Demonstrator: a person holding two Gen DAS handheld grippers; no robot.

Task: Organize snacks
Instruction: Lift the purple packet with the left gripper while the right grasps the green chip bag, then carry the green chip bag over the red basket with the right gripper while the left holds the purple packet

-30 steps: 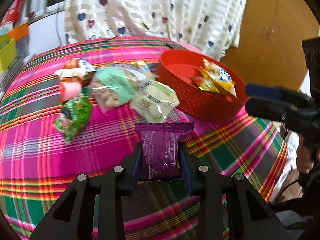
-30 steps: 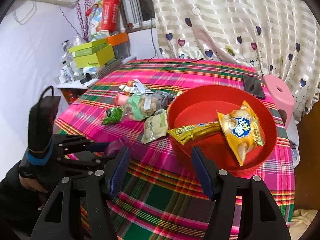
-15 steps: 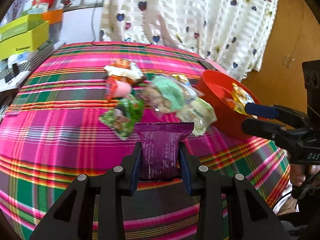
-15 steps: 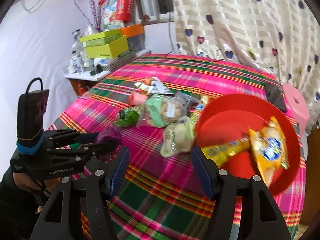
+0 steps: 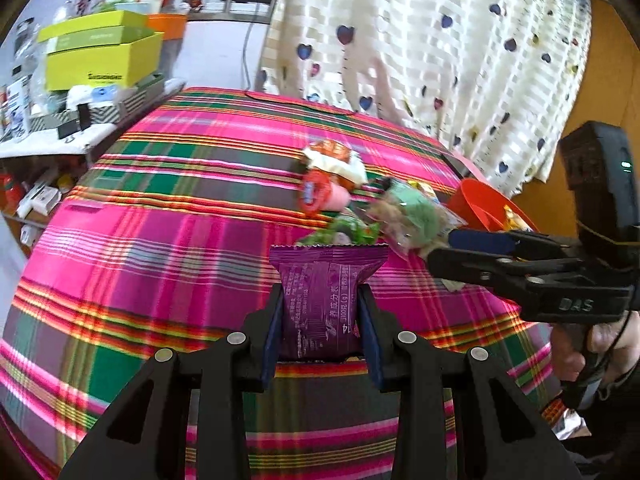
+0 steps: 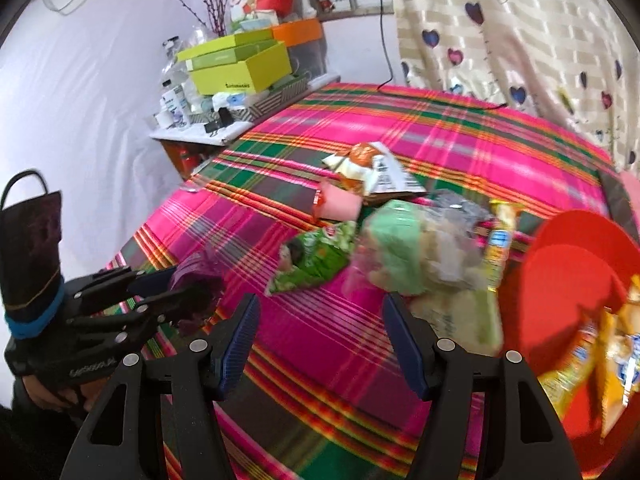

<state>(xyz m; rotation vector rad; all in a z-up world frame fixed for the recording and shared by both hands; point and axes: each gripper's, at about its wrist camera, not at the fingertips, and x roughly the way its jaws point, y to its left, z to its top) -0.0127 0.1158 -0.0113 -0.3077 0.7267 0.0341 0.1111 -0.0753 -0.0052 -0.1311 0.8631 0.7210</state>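
My left gripper (image 5: 320,308) is shut on a purple snack packet (image 5: 322,300) and holds it above the plaid tablecloth (image 5: 168,240); it also shows in the right wrist view (image 6: 196,280). My right gripper (image 6: 320,320) is open and empty, low over the cloth near a green packet (image 6: 316,258). A pile of snacks lies mid-table: a pale green bag (image 6: 404,252), a pink packet (image 6: 340,206), an orange-white packet (image 6: 368,164). The red basket (image 6: 568,264) at the right holds yellow packets (image 6: 616,344).
A side shelf with yellow-green boxes (image 6: 240,64) and bottles (image 6: 174,104) stands left of the table. A heart-patterned curtain (image 5: 440,52) hangs behind. The table edge runs close along the left and near sides.
Both grippers have swung left: the basket has slid to the right edge of both views. The left gripper still holds the purple packet. The right gripper stays open.
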